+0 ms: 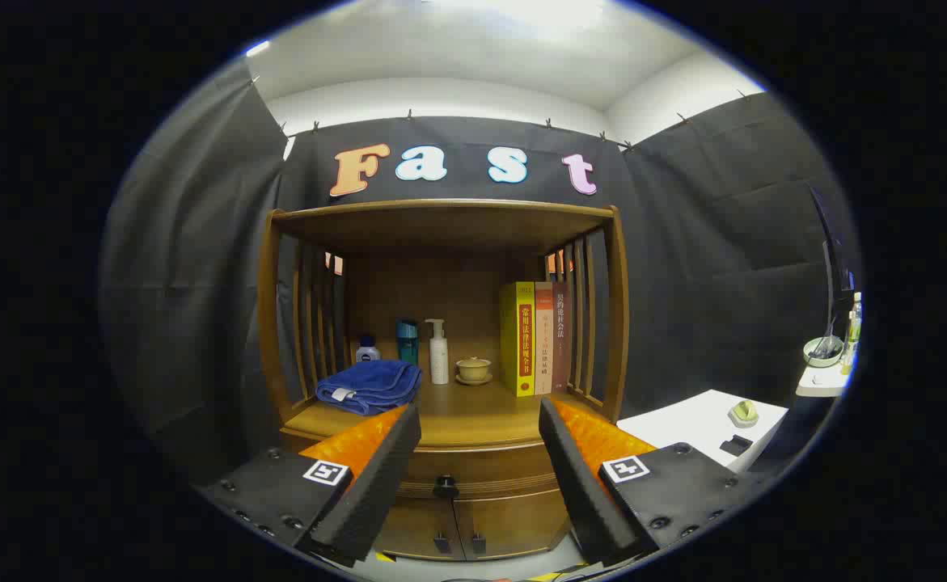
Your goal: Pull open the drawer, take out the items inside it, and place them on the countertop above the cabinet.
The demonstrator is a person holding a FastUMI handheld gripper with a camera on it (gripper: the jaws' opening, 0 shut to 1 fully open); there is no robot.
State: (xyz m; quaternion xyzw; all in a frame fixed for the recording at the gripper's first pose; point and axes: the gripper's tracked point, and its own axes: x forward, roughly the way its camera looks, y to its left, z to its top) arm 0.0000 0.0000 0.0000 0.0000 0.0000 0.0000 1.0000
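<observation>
You're facing the cabinet [441, 339] square on, a wooden piece with slatted sides and an open shelf over the countertop [473, 420]. Below that, the drawer [481, 465] sits shut, its dark knob [445, 486] dead centre between your fingers and a little beyond them. Under it, two small doors [465, 525] are closed too. Your gripper [479, 420] is spread wide, nothing in it, fingertips level with the countertop's front edge. On the countertop: three books [534, 338] stand upright against the right slats, a folded blue towel [369, 386] lies at the left just past your left finger, a white pump bottle [438, 352] stands mid-back, a teal bottle [407, 341] beside it, a small lidded cup [473, 370] on a saucer near the books, and a little jar [368, 350] behind the towel. Off right, a white table [699, 424] stands apart from the cabinet.
</observation>
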